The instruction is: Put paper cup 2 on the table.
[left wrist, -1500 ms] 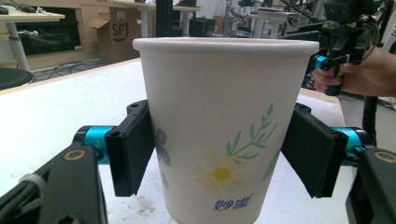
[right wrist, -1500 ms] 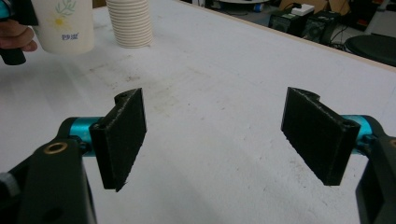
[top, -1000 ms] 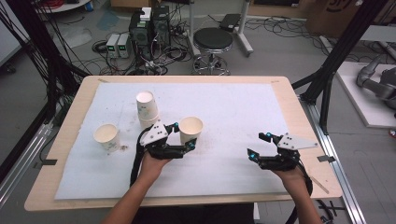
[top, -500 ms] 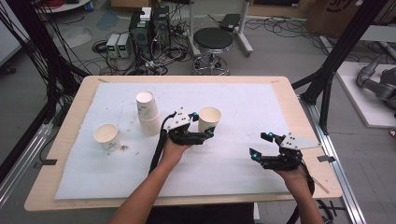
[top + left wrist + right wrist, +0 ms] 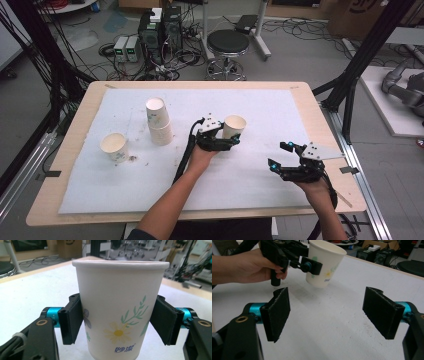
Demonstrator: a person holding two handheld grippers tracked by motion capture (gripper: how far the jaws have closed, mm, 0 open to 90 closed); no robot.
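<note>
cup (image 5: 120,312): white, yellow daisy, green sprigs, blue lettering | mat (image 5: 280,180): white | table (image 5: 75,112): pale wood

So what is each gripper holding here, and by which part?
The left gripper holds a flowered paper cup by its side wall, lifted off the table; the right gripper holds nothing.

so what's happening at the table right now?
A person works with two handheld grippers. The left gripper holds a flowered paper cup upright, lifted just off the white mat; its jaws have just been closing on the cup. The right gripper waits open and empty. A two-cup stack and a single cup stand at the left.
</note>
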